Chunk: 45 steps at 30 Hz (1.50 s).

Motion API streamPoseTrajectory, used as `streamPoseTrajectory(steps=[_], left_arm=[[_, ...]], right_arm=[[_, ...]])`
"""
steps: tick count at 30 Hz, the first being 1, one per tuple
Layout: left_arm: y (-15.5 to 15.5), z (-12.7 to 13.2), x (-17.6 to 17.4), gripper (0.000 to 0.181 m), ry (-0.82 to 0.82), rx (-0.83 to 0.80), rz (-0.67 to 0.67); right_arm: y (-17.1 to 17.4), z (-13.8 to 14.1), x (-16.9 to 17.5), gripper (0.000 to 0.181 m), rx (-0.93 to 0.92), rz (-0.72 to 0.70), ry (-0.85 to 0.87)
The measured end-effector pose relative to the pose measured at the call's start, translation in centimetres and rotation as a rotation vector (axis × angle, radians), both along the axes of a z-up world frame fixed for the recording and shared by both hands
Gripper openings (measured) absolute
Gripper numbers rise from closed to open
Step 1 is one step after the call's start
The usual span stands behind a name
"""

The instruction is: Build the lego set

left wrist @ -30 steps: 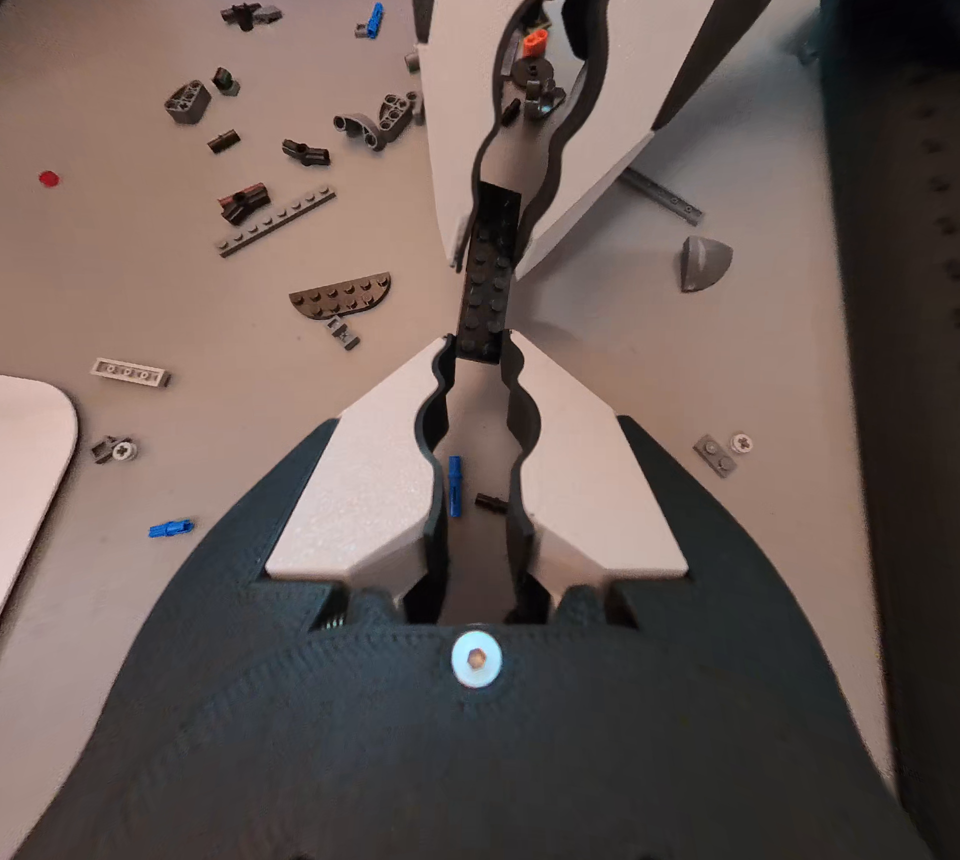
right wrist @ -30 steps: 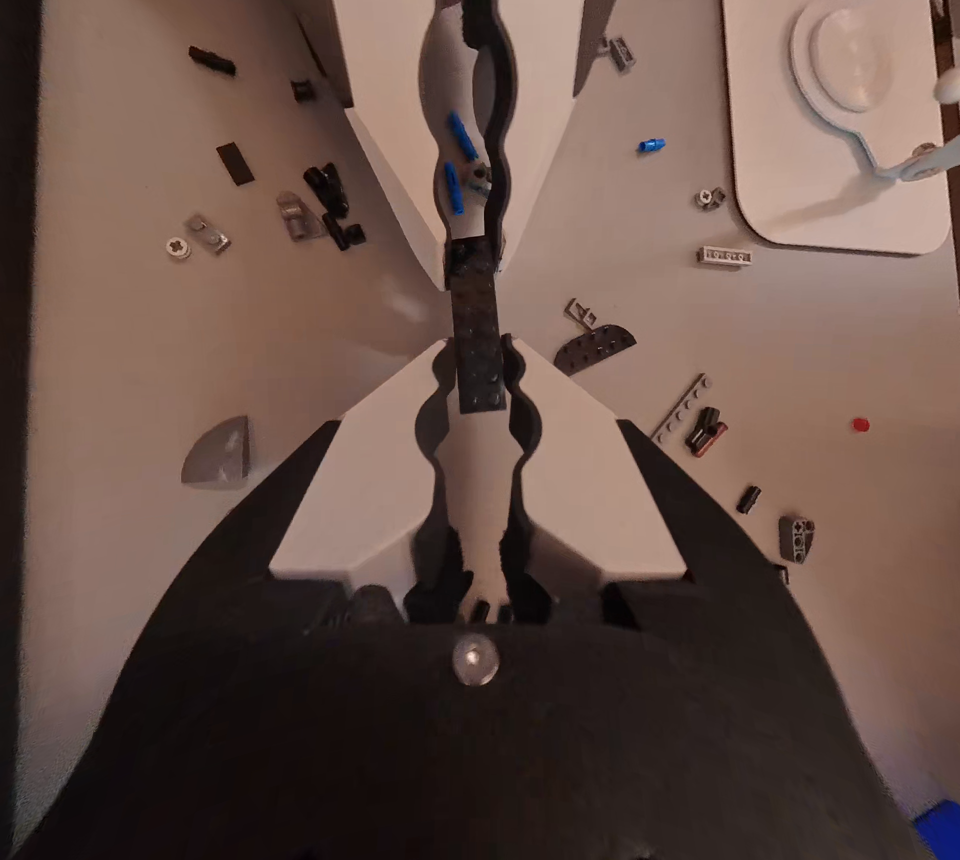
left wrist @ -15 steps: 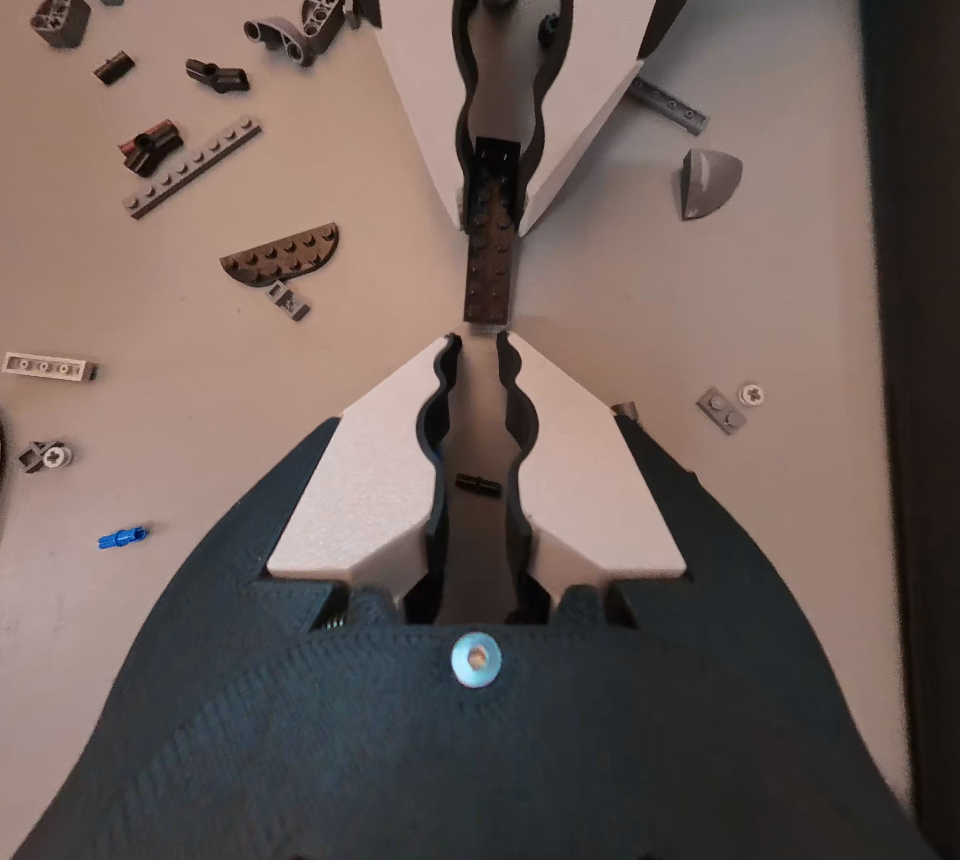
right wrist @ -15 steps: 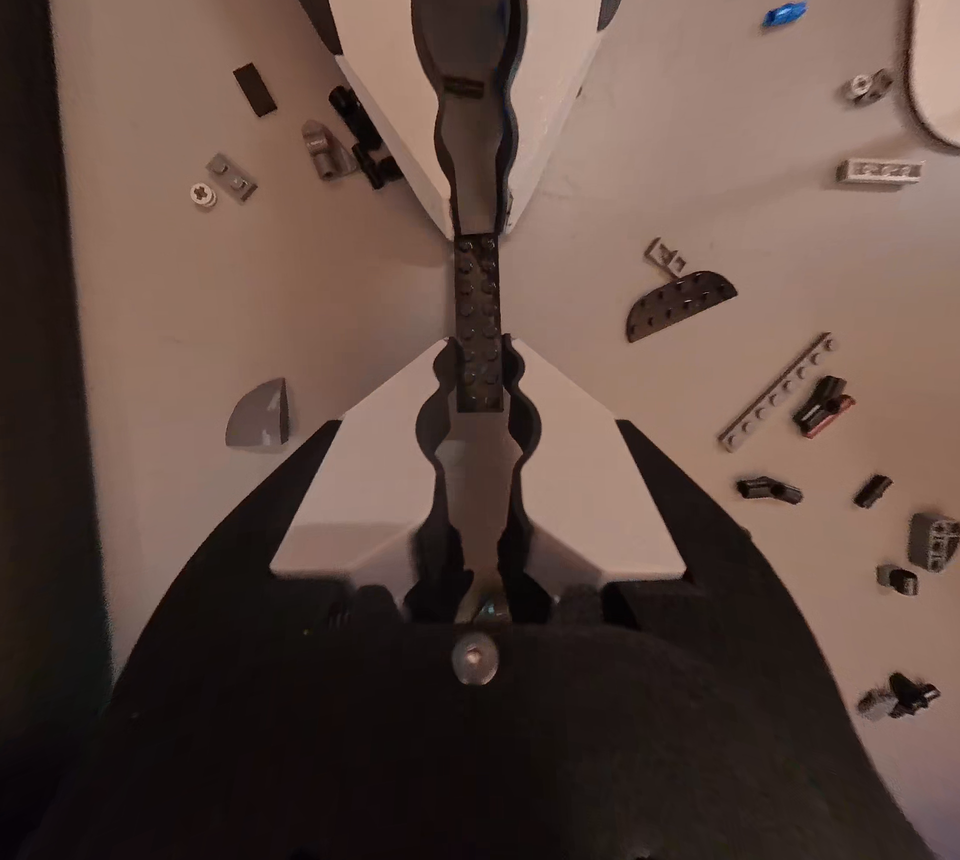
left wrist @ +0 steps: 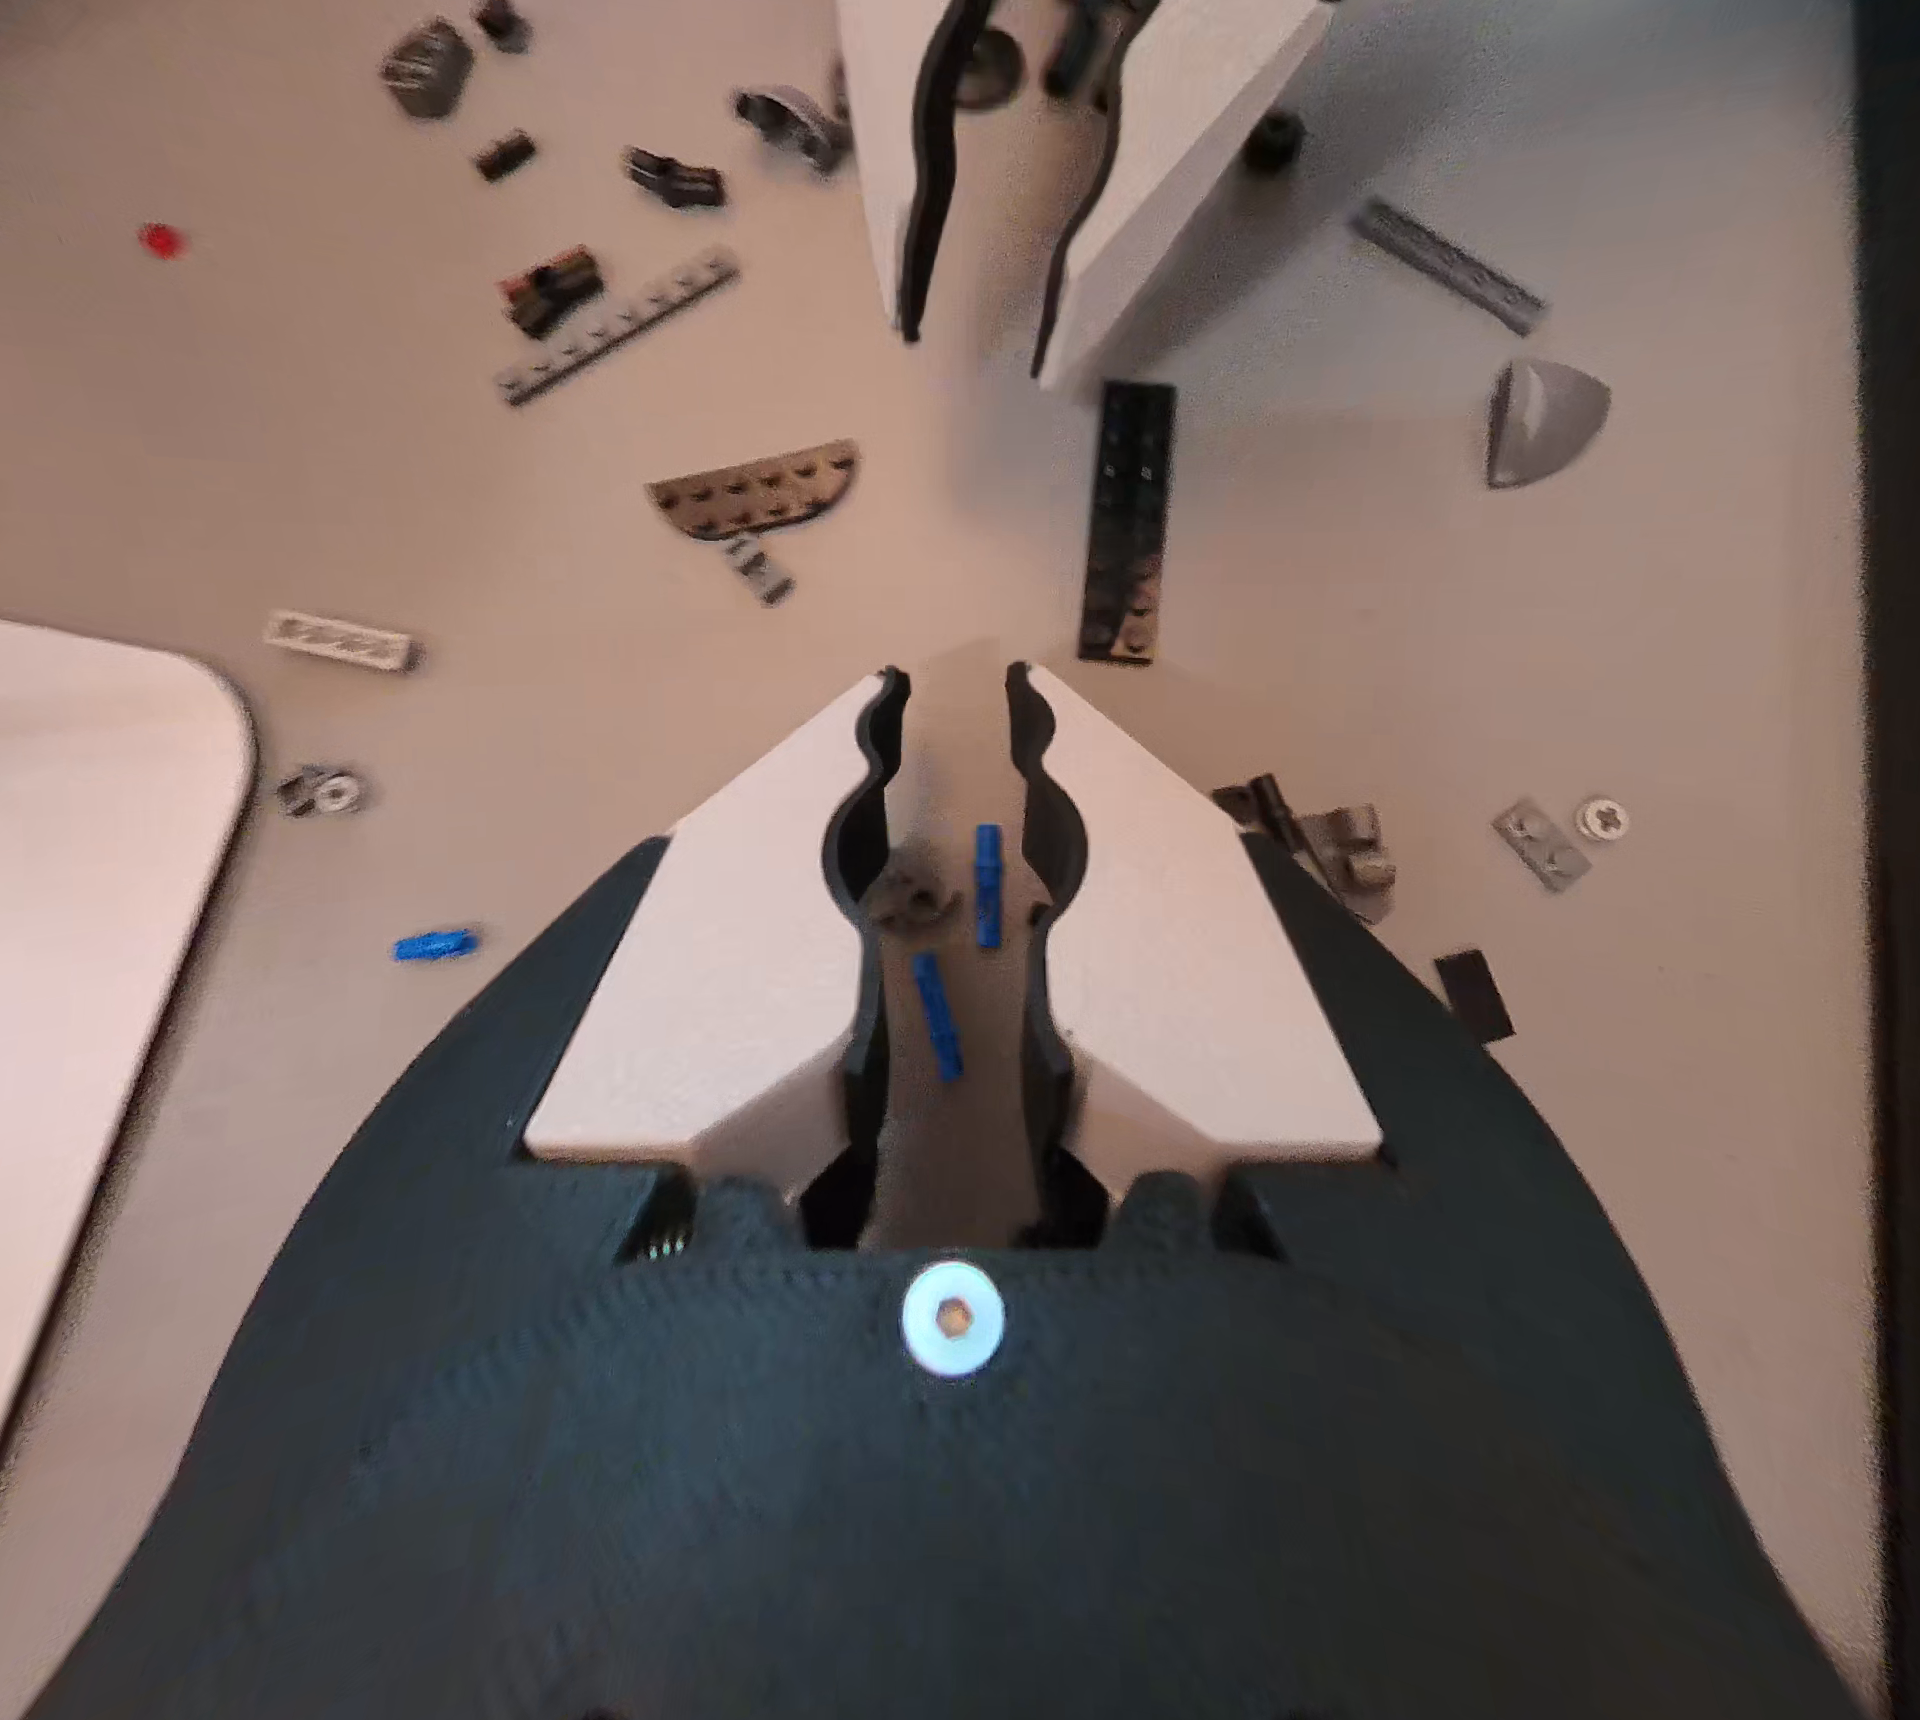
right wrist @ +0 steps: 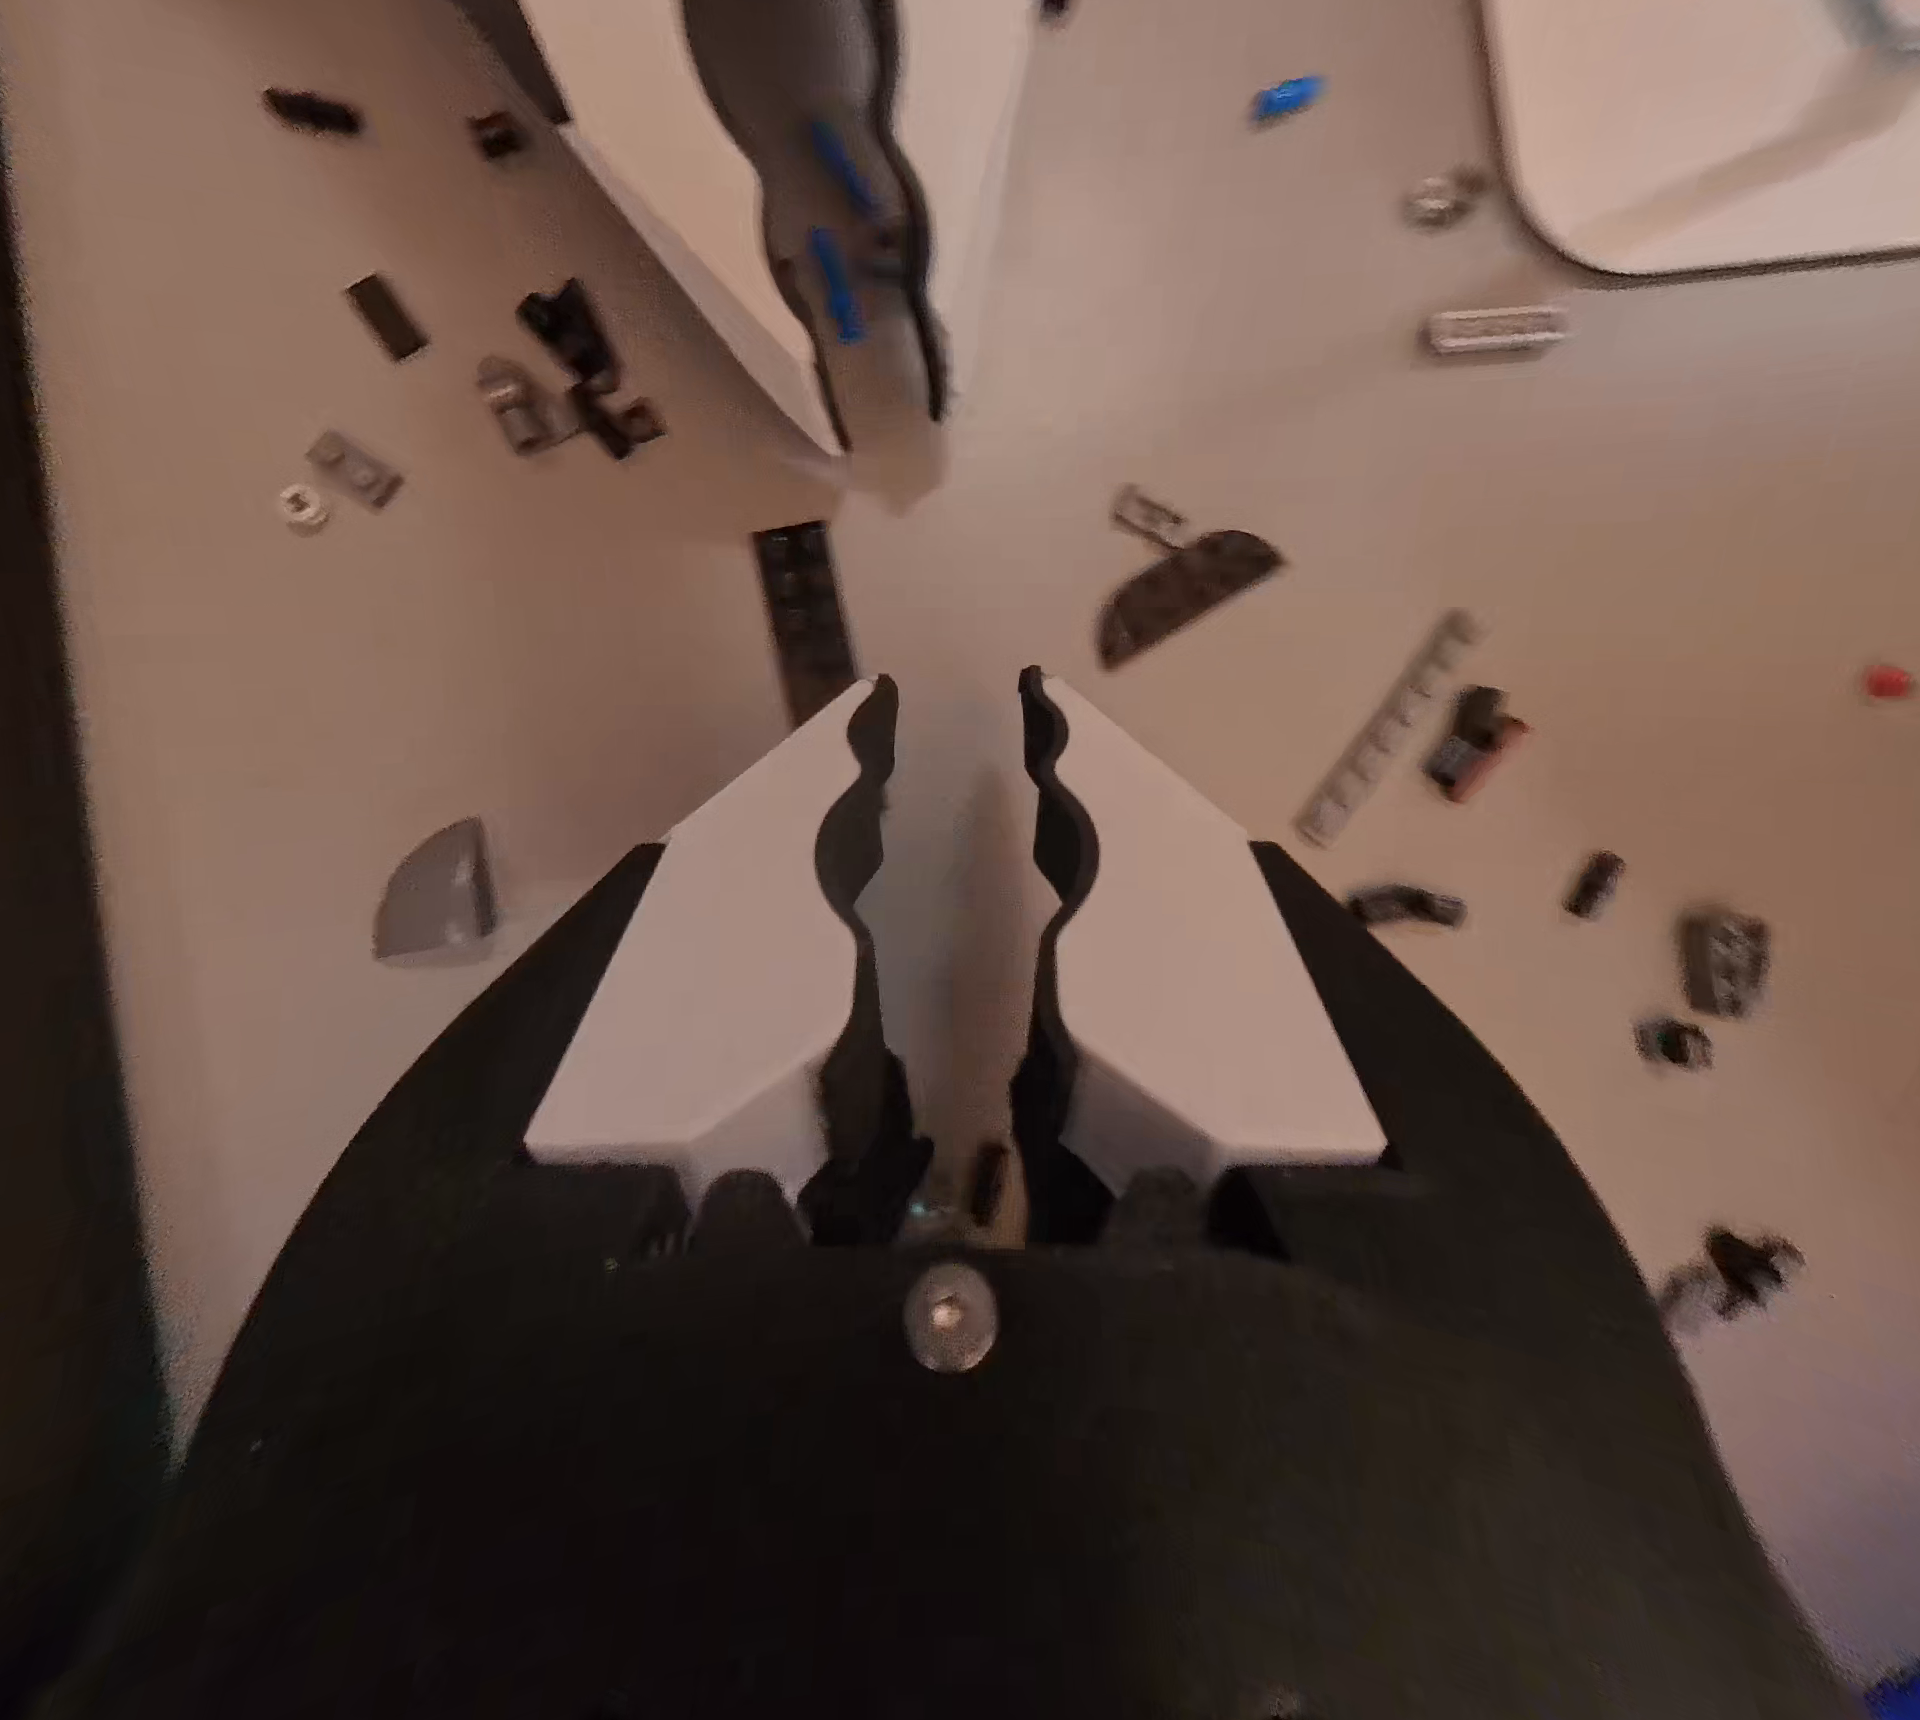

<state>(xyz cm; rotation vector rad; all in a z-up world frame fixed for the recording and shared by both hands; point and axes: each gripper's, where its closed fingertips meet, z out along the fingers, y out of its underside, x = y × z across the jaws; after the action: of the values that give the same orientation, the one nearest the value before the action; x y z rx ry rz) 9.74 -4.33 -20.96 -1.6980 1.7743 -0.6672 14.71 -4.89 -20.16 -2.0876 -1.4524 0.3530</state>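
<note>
The build looks barely begun: both the left tool (left wrist: 956, 683) and right tool (right wrist: 956, 688) hang released and empty, the long black studded plate (left wrist: 1127, 517) lying alone among loose pieces scattered across the beige bench (left wrist: 312, 444).

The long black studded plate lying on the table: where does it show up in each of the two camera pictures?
Left wrist view: the long black plate lies flat, just right of centre, beyond the left gripper.
Right wrist view: it sits left of centre, its near end hidden behind the right gripper.
Shared landmark: the grey quarter-dome piece, on the plate's far side from the half-round plate.
</note>
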Motion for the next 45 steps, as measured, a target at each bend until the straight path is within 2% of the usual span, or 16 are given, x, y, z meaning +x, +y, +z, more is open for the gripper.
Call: streamPoseTrajectory(steps=[3,6,7,14,17,22,26,31,36,37,38,45], left_arm=[[1.9,1.5,-0.4,0.019,-0.069,0.006,0.092],[4.2,2.3,-1.1,0.018,-0.089,0.043,0.203],[4.8,2.3,-1.4,0.018,-0.087,0.055,0.227],[6.2,1.8,-2.5,0.017,-0.053,0.098,0.28],[6.3,1.9,-2.7,0.016,-0.06,0.095,0.285],[6.4,2.5,-2.9,0.016,-0.079,0.091,0.287],[6.3,2.2,-2.8,0.016,-0.065,0.091,0.277],[6.3,2.2,-2.7,0.016,-0.068,0.089,0.277],[6.4,2.2,-2.8,0.016,-0.072,0.089,0.284],[6.5,2.2,-2.8,0.016,-0.073,0.088,0.285],[6.5,2.2,-2.8,0.016,-0.075,0.086,0.286],[6.9,2.3,-3.3,0.016,-0.075,0.09,0.3]], right_arm=[[2.6,2.2,1.7,0.025,0.08,-0.14,0.086],[4.8,4.5,1.5,0.05,0.133,-0.237,0.214],[5.5,4.7,1.1,0.05,0.132,-0.251,0.234],[9.9,0.4,-3.3,0.06,0.161,-0.204,0.001],[12.4,-1.4,-3.8,0.072,0.125,-0.211,-0.053],[14.5,-2.1,-4.4,0.064,0.04,-0.223,-0.001],[14.3,-2.5,-4.4,0.05,-0.079,-0.24,0.05],[13.9,-2.4,-4.2,0.032,-0.081,-0.24,0.071],[13.8,-2.4,-4.3,0.03,-0.087,-0.246,0.059],[13.6,-2.5,-4.3,0.01,-0.081,-0.239,0.053],[13.6,-2.5,-4.4,0.006,-0.066,-0.235,0.045],[12.4,-2.5,-4.7,0.006,-0.088,-0.196,0.024]])
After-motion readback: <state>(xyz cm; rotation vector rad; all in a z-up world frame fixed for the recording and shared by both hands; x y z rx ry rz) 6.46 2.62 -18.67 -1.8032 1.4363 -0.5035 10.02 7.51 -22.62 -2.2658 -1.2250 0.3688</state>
